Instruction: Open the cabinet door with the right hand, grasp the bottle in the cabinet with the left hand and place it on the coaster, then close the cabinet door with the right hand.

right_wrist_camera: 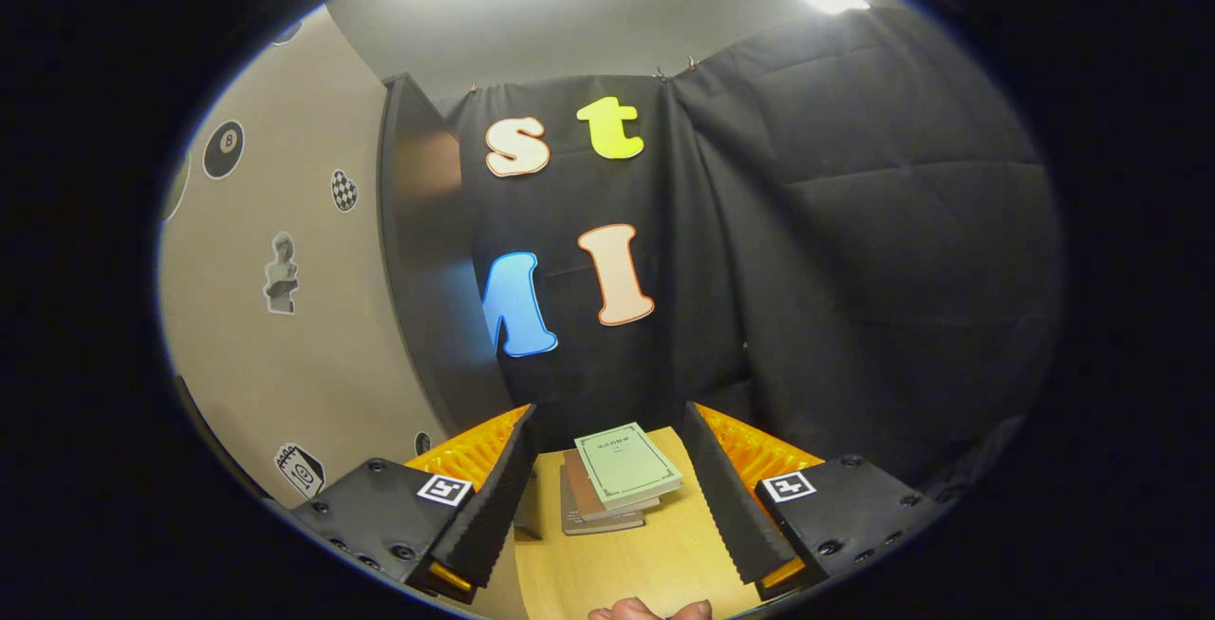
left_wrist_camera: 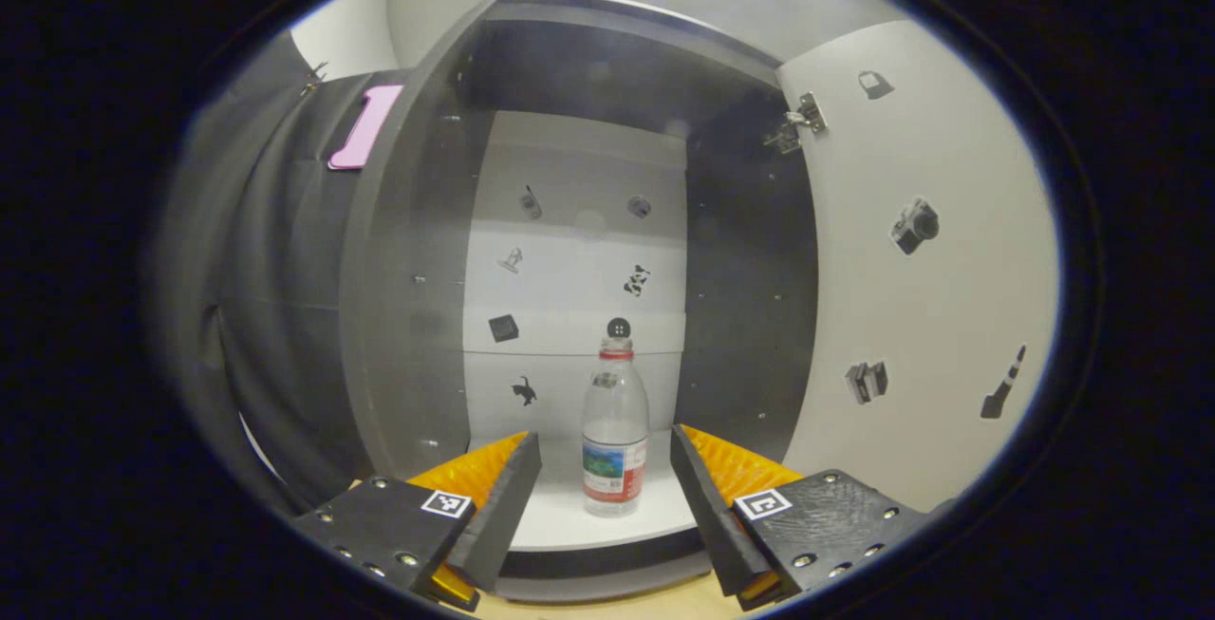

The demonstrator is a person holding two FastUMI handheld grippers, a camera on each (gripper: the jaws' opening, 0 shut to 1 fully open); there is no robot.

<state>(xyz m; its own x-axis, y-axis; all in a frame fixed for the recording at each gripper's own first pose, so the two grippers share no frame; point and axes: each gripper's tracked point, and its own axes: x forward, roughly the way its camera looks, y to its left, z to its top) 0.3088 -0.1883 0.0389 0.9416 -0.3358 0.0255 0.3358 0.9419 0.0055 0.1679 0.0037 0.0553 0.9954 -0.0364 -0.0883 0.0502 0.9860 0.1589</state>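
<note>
In the left gripper view my left tongs (left_wrist_camera: 606, 468) stand wide open and hold nothing. Going from left to right: the dark side wall of the cabinet (left_wrist_camera: 399, 316) rises beyond my left-hand finger, then comes the pale back panel dotted with small stickers, then the bottle (left_wrist_camera: 615, 435), then the other dark side wall, and last the open cabinet door (left_wrist_camera: 930, 250), swung out to the right with its hinge (left_wrist_camera: 795, 124) at the top and more stickers on its inner face. The bottle stands upright on the white cabinet shelf (left_wrist_camera: 560, 520), a clear one with a red cap and a coloured label low on its body. It sits ahead of my fingers, in line with the gap between them and about midway across it, touching neither finger. I cannot tell how far beyond the fingertips it stands.

In the right gripper view my right tongs (right_wrist_camera: 607, 468) are also spread wide and empty. To the left is a pale stickered panel (right_wrist_camera: 285, 316) with a dark edge beside it. Between the fingers, farther off on the wooden table (right_wrist_camera: 626, 563), lies a small stack of books (right_wrist_camera: 617, 487) with a green one on top. A bit of a hand (right_wrist_camera: 650, 610) shows at the bottom edge.
</note>
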